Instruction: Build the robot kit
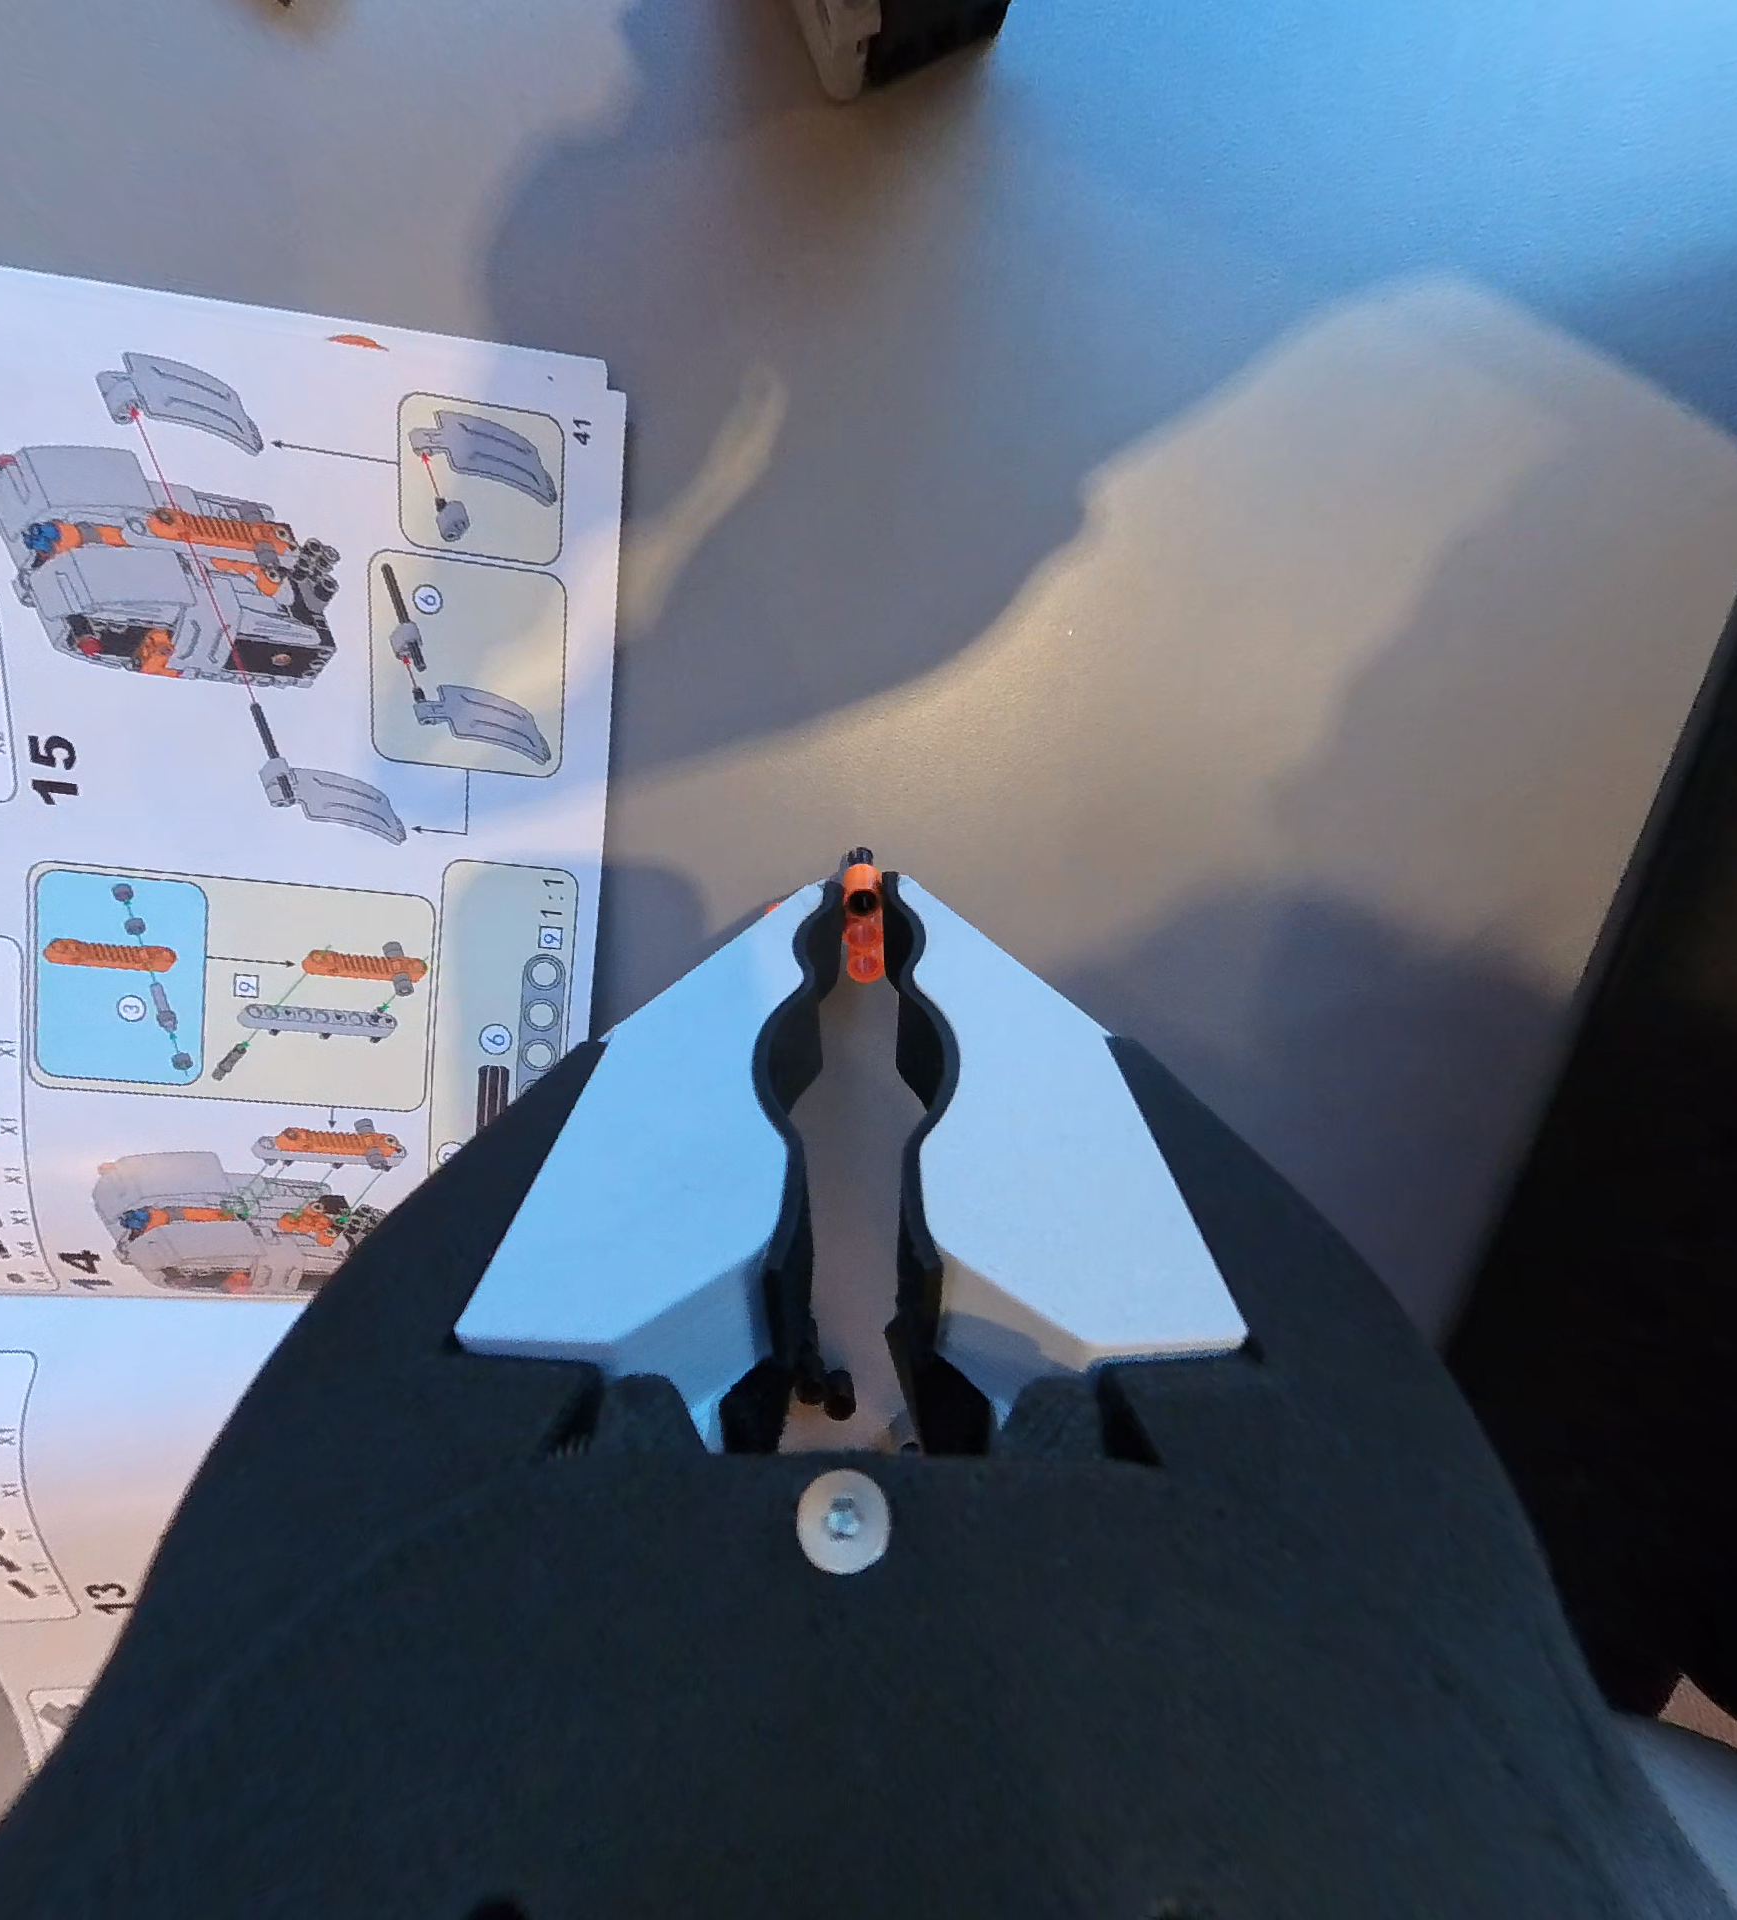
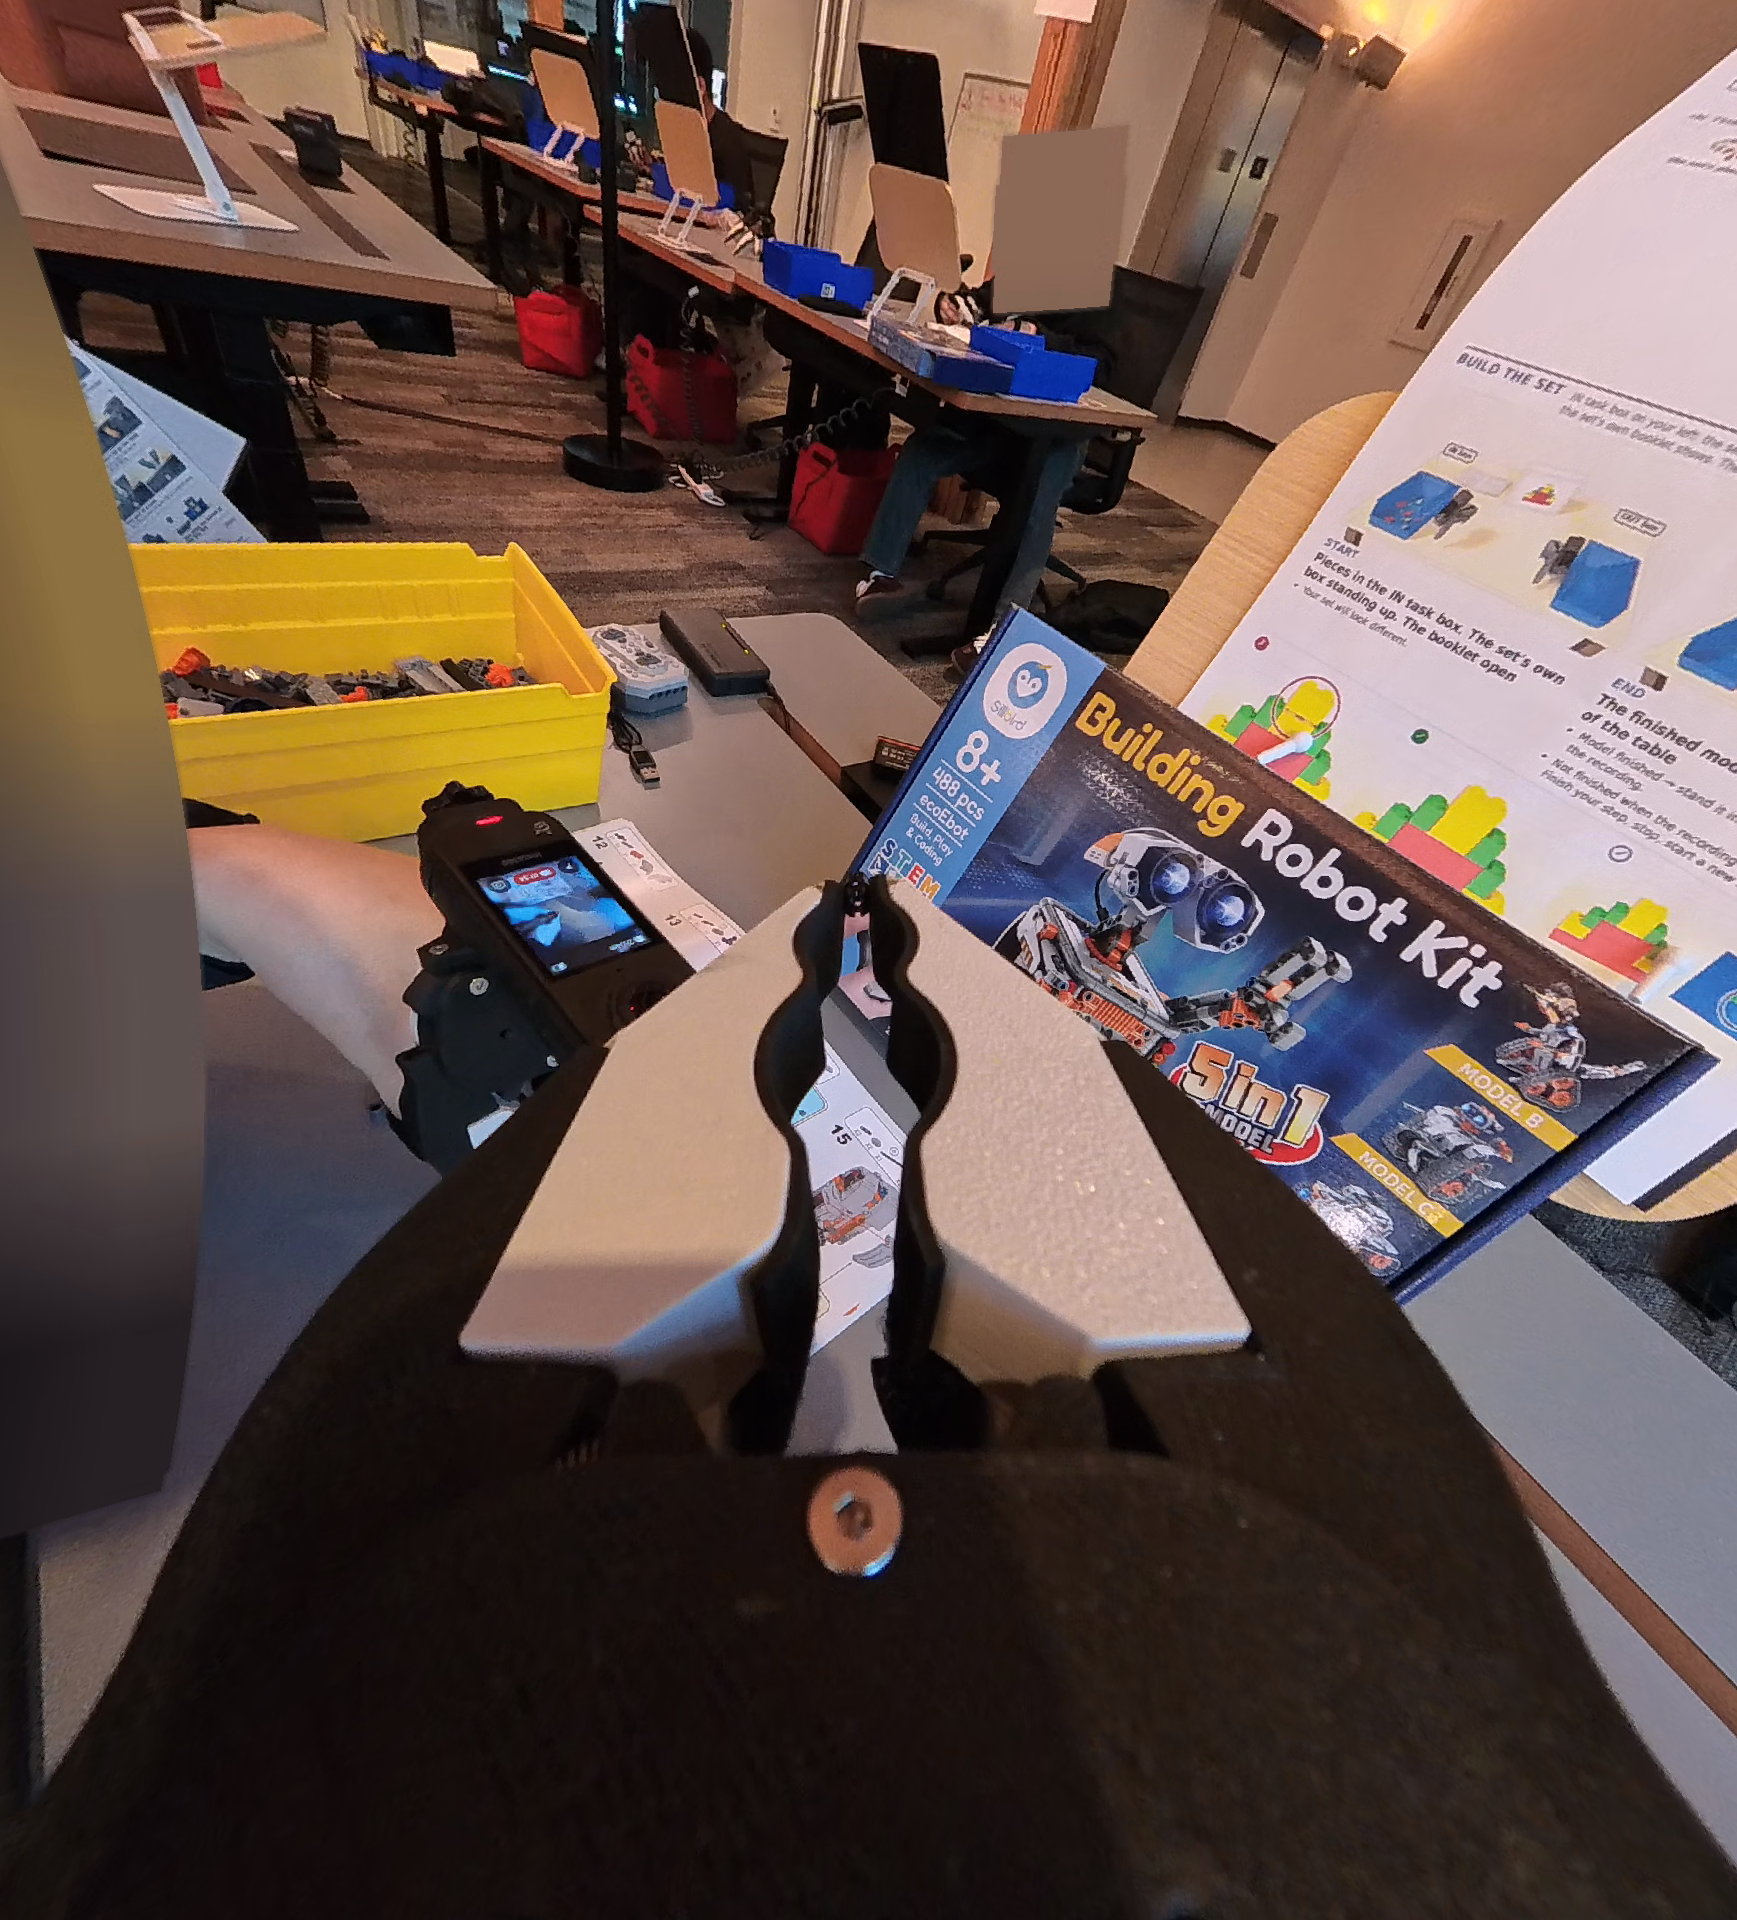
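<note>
Your grey table (image 1: 1051, 468) carries the open instruction booklet (image 1: 272, 727) left of your left gripper (image 1: 861, 914), which is clamped on a small orange beam (image 1: 861, 925), long axis running forward between the tips. Your right gripper (image 2: 856, 896) pinches a tiny black pin (image 2: 856, 894), raised before the kit box (image 2: 1259, 987).

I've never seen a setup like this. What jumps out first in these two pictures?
The left gripper pinches a small orange piece above the grey table, beside an open instruction booklet. The right gripper points toward a colourful kit box, with a yellow bin of parts behind.
</note>
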Tool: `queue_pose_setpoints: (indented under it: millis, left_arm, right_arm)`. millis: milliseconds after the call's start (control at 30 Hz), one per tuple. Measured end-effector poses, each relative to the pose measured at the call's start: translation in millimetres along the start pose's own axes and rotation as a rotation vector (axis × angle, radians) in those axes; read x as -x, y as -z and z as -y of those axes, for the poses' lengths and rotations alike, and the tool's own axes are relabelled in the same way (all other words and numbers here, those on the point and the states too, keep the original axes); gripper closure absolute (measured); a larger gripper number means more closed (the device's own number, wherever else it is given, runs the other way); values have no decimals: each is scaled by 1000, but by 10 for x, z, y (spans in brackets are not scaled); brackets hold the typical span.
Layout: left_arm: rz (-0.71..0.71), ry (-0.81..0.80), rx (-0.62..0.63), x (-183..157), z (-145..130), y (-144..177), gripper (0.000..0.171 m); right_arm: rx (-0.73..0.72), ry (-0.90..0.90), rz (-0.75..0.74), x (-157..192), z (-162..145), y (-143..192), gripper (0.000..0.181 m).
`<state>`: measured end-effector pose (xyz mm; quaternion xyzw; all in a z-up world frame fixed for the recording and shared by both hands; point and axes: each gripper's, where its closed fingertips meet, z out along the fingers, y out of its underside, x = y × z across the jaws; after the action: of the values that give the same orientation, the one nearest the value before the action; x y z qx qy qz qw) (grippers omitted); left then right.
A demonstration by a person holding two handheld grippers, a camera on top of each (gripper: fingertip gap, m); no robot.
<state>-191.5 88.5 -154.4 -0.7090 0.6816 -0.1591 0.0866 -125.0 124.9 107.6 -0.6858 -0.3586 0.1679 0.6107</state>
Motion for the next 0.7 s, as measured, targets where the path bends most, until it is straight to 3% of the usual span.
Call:
queue_pose_setpoints:
  millis: [500,700]
  left_arm:
    - [-8,-11,-17,-15,36,-41,158]
    - [9,67,-123,91,72,245,147]
  right_arm:
    - [-3,-4,3,-17,-11,22,178]
    - [-2,-7,2,-32,-23,27,178]
